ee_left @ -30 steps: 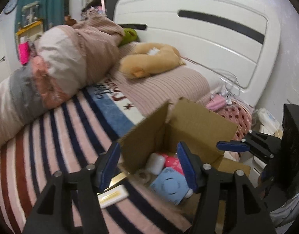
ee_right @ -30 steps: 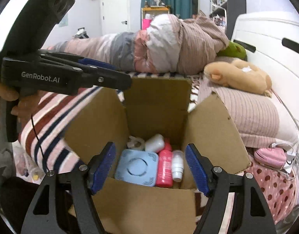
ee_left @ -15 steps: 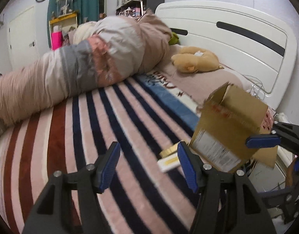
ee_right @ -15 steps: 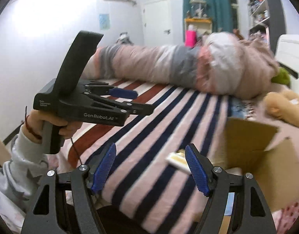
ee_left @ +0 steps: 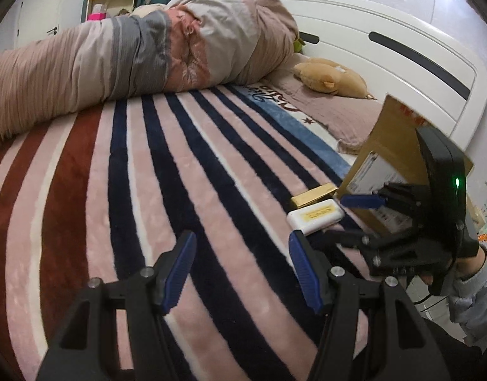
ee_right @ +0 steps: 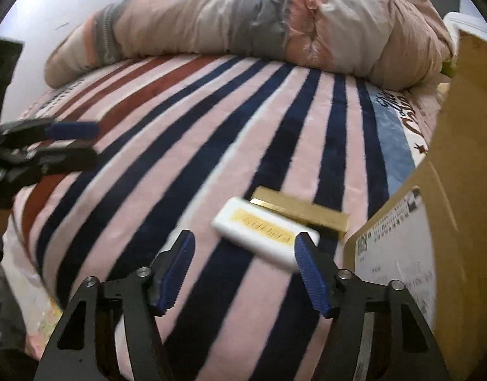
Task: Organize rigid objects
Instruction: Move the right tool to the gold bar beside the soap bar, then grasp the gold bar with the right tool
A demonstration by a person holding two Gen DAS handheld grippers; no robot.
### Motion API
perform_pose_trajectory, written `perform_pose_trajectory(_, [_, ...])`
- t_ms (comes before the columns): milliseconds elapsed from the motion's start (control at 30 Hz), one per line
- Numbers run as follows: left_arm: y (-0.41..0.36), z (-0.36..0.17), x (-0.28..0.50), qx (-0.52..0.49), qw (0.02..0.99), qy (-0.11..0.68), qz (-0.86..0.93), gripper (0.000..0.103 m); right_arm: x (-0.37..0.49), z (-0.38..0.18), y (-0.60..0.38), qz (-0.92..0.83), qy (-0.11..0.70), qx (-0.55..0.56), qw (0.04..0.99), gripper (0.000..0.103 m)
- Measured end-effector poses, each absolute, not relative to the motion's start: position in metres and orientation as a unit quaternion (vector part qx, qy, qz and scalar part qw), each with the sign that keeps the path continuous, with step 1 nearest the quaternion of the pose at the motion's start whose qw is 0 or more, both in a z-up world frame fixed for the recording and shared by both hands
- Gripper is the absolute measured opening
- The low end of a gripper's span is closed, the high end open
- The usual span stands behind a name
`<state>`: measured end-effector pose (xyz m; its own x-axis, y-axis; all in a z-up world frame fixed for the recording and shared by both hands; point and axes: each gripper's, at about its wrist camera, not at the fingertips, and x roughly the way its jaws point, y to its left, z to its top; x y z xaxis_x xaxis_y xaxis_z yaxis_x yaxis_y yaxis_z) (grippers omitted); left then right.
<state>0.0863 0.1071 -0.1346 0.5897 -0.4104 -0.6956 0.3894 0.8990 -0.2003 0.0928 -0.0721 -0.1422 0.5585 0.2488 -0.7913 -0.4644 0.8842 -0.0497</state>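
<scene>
Swinging away from the cardboard box (ee_right: 440, 222), I am lining my empty, spread right gripper (ee_right: 243, 270) on the white case (ee_right: 265, 231) at lower centre beside the gold box (ee_right: 300, 211) on the bed, needing descent and closing, left gripper (ee_left: 240, 270) idling released.

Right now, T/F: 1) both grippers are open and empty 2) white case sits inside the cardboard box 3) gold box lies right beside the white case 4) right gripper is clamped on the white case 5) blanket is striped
1) True: the left gripper and the right gripper both have jaws spread with nothing between them.
2) False: the white case lies on the blanket, outside the cardboard box.
3) True: the gold box lies just behind the case, next to the cardboard box.
4) False: the right gripper is open, short of the case.
5) True: the striped blanket shows pink, navy and red bands.
</scene>
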Motion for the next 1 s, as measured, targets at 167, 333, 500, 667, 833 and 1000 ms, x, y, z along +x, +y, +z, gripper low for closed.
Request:
perform_pose_trajectory(167, [0.108, -0.142, 0.090, -0.020, 0.890, 0.396, -0.226, 0.057, 0.117, -0.144, -0.079, 0.172, 0.416, -0.136, 0.883, 0.058])
perform_pose_trajectory(333, [0.104, -0.147, 0.089, -0.018, 0.887, 0.400, -0.230, 0.057, 0.134, -0.151, -0.081, 0.168, 0.430, -0.143, 0.876, 0.061])
perform_pose_trajectory(500, [0.102, -0.149, 0.089, -0.020, 0.886, 0.403, -0.231, 0.057, 0.148, -0.158, -0.078, 0.158, 0.441, -0.141, 0.872, 0.069])
perform_pose_trajectory(667, [0.104, -0.148, 0.087, -0.023, 0.886, 0.402, -0.230, 0.057, 0.163, -0.164, -0.083, 0.197, 0.511, -0.093, 0.832, 0.080])
perform_pose_trajectory(833, [0.105, -0.148, 0.088, -0.024, 0.886, 0.401, -0.232, 0.057, 0.156, -0.165, -0.084, 0.223, 0.539, -0.074, 0.809, 0.079])
perform_pose_trajectory(1000, [0.106, -0.149, 0.087, -0.026, 0.885, 0.403, -0.231, 0.057, 0.140, -0.168, -0.081, 0.253, 0.552, -0.040, 0.793, 0.067])
